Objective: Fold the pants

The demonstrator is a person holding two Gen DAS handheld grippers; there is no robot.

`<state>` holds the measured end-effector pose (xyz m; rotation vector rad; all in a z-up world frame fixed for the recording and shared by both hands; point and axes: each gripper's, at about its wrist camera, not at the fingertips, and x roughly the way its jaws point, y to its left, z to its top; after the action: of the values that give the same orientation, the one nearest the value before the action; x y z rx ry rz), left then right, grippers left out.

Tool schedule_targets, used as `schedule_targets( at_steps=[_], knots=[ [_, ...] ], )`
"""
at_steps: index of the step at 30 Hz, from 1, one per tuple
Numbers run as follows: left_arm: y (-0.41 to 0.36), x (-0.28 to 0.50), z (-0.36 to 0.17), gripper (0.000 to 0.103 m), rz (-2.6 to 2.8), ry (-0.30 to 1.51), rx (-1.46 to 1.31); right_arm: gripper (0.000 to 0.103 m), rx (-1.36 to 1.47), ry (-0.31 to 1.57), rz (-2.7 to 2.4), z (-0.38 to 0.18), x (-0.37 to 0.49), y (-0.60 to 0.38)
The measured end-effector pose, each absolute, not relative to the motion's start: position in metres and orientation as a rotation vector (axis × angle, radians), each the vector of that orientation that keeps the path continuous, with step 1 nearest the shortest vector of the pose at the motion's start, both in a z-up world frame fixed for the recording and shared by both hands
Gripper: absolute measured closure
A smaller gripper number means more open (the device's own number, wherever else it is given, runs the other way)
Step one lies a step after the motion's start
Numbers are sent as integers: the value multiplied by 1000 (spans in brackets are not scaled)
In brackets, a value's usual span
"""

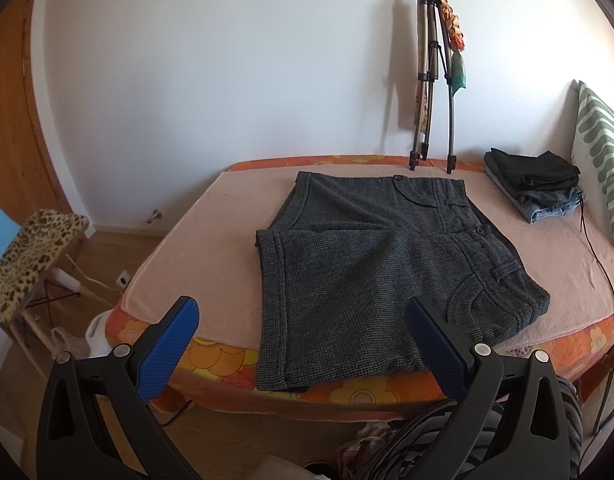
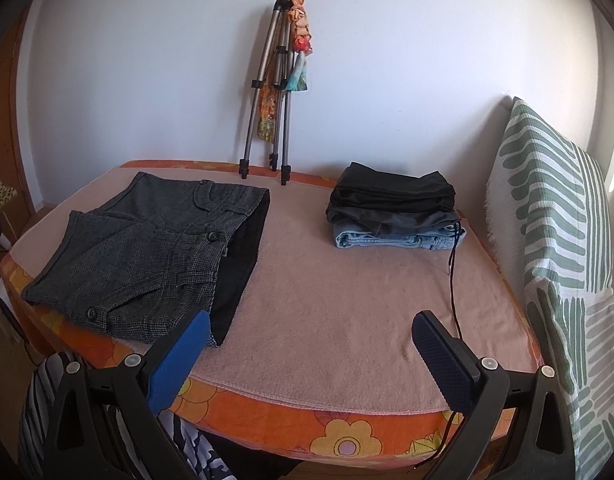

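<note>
Dark grey tweed pants (image 1: pixel 371 264) lie spread on a pink towel (image 1: pixel 211 248) on the bed, one leg hem hanging over the near edge. They also show in the right wrist view (image 2: pixel 147 248), at the left, with the black lining visible at the waist. My left gripper (image 1: pixel 303 312) is open and empty, held just in front of the near leg hem. My right gripper (image 2: pixel 311 328) is open and empty above the bare towel (image 2: pixel 347 300), to the right of the waistband.
A stack of folded clothes (image 2: pixel 395 208) sits at the back right of the bed. A folded tripod (image 2: pixel 271 92) leans on the wall behind. A green-striped pillow (image 2: pixel 559 240) stands at the right. A thin black cord (image 2: pixel 453 280) crosses the towel. A leopard-print stool (image 1: pixel 31 256) stands left of the bed.
</note>
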<state>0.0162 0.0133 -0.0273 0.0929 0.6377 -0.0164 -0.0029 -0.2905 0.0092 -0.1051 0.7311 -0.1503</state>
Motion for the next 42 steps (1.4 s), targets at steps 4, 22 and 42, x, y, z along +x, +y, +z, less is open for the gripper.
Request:
schedule_targets(
  at_steps=[4,22,42],
  knots=[
    [21,22,-35,2,-56,683,79,7,-132,741,-87,8,6,-286],
    [27,33,-89,62,-354,887,174,41,-549,879,422,-47,51,-198],
    [18,51,-128,69,-418,949,404,48,-796,1024,508,-116,82,-168]
  ],
)
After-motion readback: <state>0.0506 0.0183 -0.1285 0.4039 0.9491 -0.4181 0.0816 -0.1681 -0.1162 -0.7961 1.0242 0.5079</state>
